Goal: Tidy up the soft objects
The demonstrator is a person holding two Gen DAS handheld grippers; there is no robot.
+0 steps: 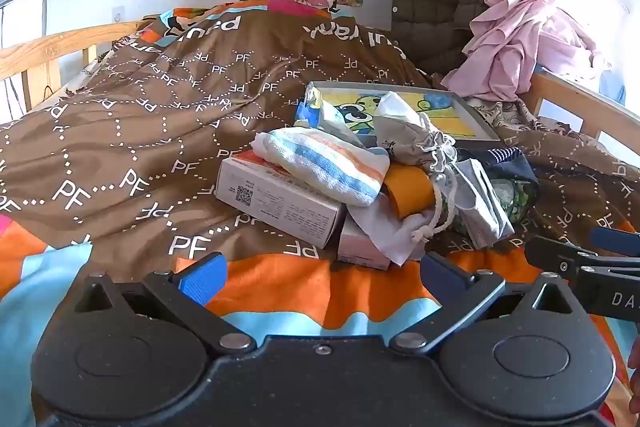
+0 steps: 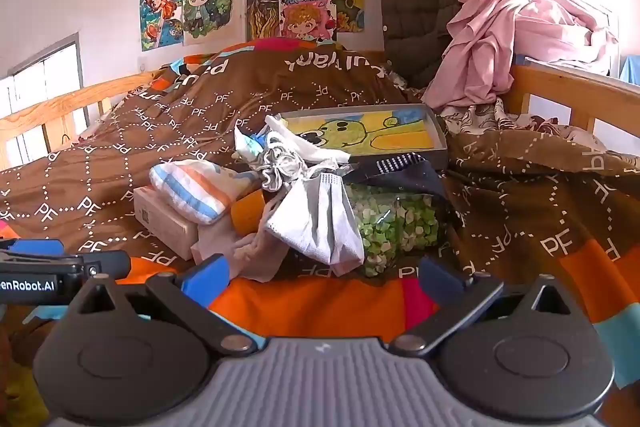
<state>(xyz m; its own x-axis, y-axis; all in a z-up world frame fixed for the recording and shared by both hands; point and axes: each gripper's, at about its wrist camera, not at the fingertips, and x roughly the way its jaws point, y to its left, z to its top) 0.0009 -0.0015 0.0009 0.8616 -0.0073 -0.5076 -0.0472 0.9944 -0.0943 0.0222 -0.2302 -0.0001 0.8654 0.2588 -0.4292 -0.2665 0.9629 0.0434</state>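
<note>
Bedspread (image 1: 132, 131) holds one striped towel (image 1: 324, 163), two boxes (image 1: 280, 205).

Orange roll (image 1: 408, 193): mostly buried under striped towel (image 1: 324, 163) and drawstring pouch (image 1: 416, 139). Print on white box (image 1: 276, 201) too small to read. Bag of green pieces (image 2: 394, 227) half covered by grey cloth (image 2: 320, 223).

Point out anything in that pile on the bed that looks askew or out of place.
The striped towel hangs half off the white box it lies on. Hard things are mixed in with the soft ones: that box, a framed picture and a clear bag of green pieces. Nothing looks spilled or torn. Both grippers, left and right, are open.
</note>
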